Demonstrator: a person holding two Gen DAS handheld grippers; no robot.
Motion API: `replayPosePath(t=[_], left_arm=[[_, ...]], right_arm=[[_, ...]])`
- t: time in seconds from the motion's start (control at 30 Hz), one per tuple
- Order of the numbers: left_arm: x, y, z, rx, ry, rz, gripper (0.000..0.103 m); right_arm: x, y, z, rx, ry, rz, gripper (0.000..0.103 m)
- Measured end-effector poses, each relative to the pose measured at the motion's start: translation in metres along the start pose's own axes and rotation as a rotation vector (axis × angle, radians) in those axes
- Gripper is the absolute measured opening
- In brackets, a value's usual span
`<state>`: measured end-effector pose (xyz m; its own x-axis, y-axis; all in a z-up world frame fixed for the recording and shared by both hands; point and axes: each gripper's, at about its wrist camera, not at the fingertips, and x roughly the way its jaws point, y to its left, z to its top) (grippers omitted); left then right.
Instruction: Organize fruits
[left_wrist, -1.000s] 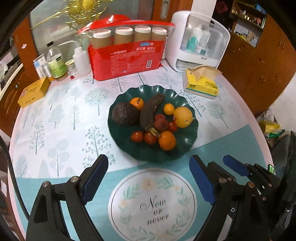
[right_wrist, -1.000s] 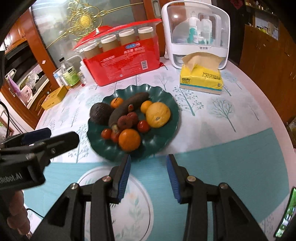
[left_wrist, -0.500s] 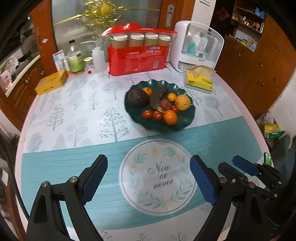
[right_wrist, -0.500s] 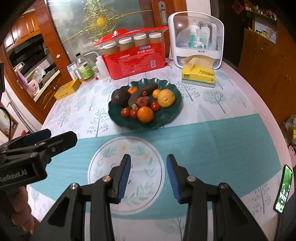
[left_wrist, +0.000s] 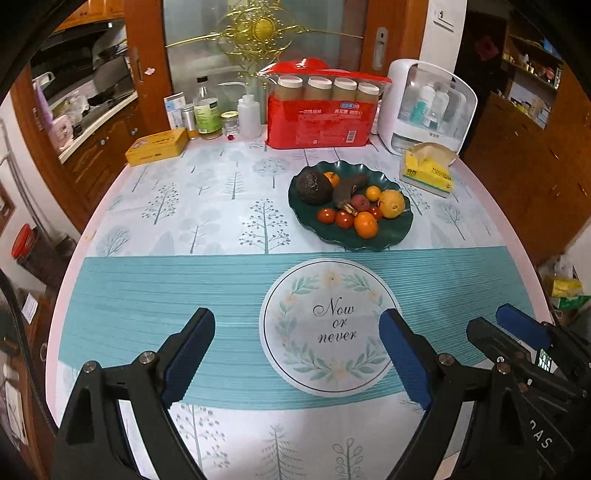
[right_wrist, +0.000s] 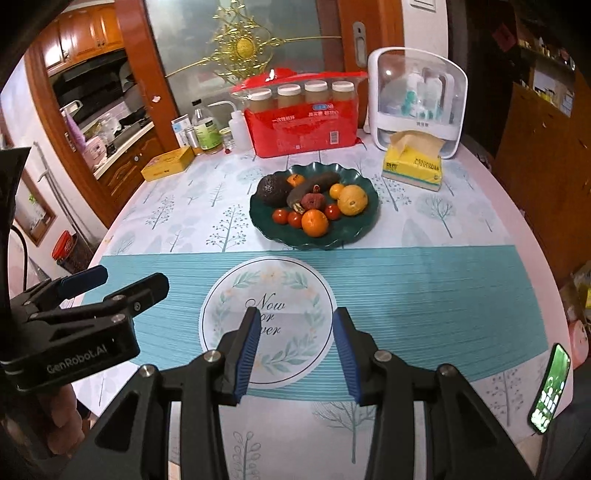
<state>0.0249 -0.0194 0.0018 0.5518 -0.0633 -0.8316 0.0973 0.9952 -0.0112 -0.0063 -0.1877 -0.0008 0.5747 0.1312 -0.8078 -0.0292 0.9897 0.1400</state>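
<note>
A dark green scalloped plate (left_wrist: 395, 230) (right_wrist: 354, 230) stands on the far half of the table. It holds an avocado (left_wrist: 313, 186) (right_wrist: 272, 190), a dark long fruit (left_wrist: 347, 188), a yellow citrus (left_wrist: 392, 203) (right_wrist: 352, 199), an orange (left_wrist: 365, 224) (right_wrist: 314, 222), a reddish lychee (right_wrist: 313, 201) and small red tomatoes (left_wrist: 326, 215). My left gripper (left_wrist: 297, 354) is open and empty over the near table. My right gripper (right_wrist: 295, 347) is open and empty, well short of the plate; it also shows in the left wrist view (left_wrist: 517, 332).
A red pack of cups (left_wrist: 321, 118), a white cosmetics case (left_wrist: 430, 107), a yellow tissue pack (left_wrist: 428, 170), a yellow tin (left_wrist: 157, 146) and bottles (left_wrist: 207, 110) line the table's far edge. A phone (right_wrist: 550, 387) lies near the right edge.
Both grippers have drawn back from the plate toward the near table edge, so the plate looks smaller and farther. Both stay open and empty; the fruits have not moved.
</note>
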Motion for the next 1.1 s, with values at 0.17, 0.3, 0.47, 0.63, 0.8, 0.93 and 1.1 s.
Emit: replayPosePath(t=[0.17,0.3,0.47,0.63,0.8,0.93,1.1], left_arm=[[-0.009,-0.012,-0.008,0.001,-0.004,0.026,0.090],[-0.014,-0.017,-0.012,-0.002,-0.011,0.035,0.090],[-0.017,-0.019,-0.014,-0.010,-0.014,0.054,0.090],[-0.016,-0.020,-0.016,-0.016,-0.001,0.060,0.090],[-0.016,-0.022,-0.017,-0.015,0.000,0.063,0.090],[-0.015,-0.021,-0.016,-0.008,0.004,0.058,0.090],[-0.010,-0.019,-0.014,-0.008,0.016,0.054,0.090]], right_arm=[[-0.015,0.000,0.000,-0.042,-0.026,0.007,0.049],[-0.021,0.000,0.001,-0.064,-0.035,0.024,0.053],[-0.020,-0.002,-0.001,-0.065,-0.027,0.042,0.054],[-0.017,-0.005,-0.002,-0.058,-0.011,0.054,0.054],[-0.012,-0.010,-0.002,-0.037,0.007,0.051,0.054],[-0.008,-0.013,-0.001,-0.023,0.014,0.043,0.054],[-0.007,-0.013,0.000,-0.024,0.015,0.038,0.054]])
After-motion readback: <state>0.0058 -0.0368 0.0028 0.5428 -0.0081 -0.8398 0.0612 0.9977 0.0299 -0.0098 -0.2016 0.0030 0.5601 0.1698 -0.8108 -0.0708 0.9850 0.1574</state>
